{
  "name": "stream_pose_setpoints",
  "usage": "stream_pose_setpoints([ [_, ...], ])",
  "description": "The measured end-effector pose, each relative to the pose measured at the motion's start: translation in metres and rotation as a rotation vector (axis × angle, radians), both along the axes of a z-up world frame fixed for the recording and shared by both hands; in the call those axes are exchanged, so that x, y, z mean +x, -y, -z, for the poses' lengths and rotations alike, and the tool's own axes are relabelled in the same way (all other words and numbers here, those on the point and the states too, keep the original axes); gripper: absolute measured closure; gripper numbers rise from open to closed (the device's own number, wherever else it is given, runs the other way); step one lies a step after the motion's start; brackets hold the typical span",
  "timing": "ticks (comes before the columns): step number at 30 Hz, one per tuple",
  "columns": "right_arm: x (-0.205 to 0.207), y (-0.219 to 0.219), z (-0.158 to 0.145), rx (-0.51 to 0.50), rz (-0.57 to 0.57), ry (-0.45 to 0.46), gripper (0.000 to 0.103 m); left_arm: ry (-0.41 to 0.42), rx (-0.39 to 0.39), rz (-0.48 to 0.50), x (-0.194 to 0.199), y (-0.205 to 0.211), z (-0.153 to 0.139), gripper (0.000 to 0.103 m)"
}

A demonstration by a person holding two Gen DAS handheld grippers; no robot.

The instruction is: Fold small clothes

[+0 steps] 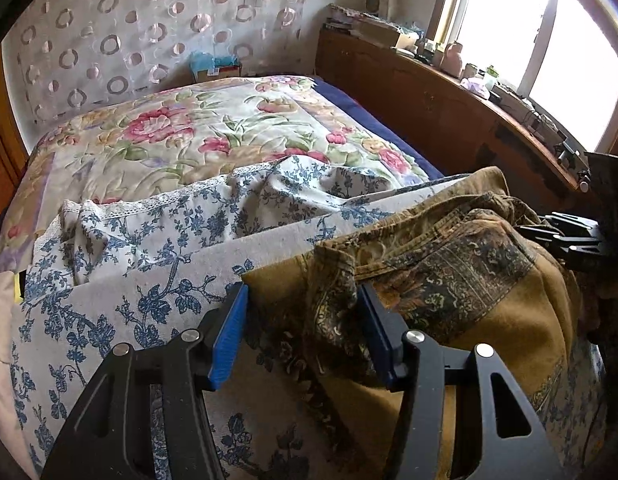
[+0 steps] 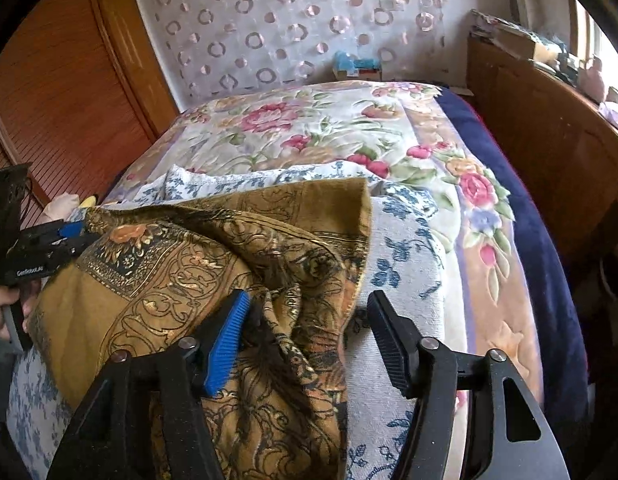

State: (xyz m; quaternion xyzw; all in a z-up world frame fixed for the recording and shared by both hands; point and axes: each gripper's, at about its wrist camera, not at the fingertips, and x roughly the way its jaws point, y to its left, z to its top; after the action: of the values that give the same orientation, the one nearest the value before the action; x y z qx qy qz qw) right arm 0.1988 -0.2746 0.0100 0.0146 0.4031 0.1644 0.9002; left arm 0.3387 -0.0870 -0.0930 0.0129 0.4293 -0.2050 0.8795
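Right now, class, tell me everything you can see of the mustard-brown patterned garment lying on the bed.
The mustard-brown patterned garment is soft woven-looking cloth with dark scrollwork, an orange flower and a dark ornate band. It lies crumpled and partly folded over on the blue-and-white floral cloth. Folds of it sit between the open jaws of the left gripper and the right gripper; neither visibly clamps it.

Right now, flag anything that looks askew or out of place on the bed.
The brown patterned garment lies bunched and creased on the blue-floral cloth, one corner flipped up, not flat. Behind it, the lace-edged floral piece is also rumpled. Nothing looks spilled or damaged.
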Motion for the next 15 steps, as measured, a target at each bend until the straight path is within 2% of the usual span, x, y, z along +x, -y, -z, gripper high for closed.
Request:
stream_pose_setpoints([
  [2,0.001,-0.002,0.001,-0.003,-0.017,0.002,0.059,-0.003,-0.011,0.010,0.001,0.001,0.000,0.047],
  [4,0.002,-0.002,0.003,0.003,-0.032,0.004,0.065,-0.006,-0.024,0.021,0.001,-0.001,0.000,0.056],
  [6,0.002,-0.001,0.004,-0.007,-0.038,0.017,0.077,-0.017,-0.045,0.033,0.001,-0.001,-0.001,0.075],
  [9,-0.004,-0.004,0.002,-0.019,-0.039,0.042,0.086,-0.004,-0.061,0.044,-0.005,-0.003,-0.008,0.092],
  [15,-0.021,-0.007,-0.010,-0.006,-0.016,0.132,0.089,0.111,-0.103,0.037,-0.037,-0.009,-0.045,0.094],
])
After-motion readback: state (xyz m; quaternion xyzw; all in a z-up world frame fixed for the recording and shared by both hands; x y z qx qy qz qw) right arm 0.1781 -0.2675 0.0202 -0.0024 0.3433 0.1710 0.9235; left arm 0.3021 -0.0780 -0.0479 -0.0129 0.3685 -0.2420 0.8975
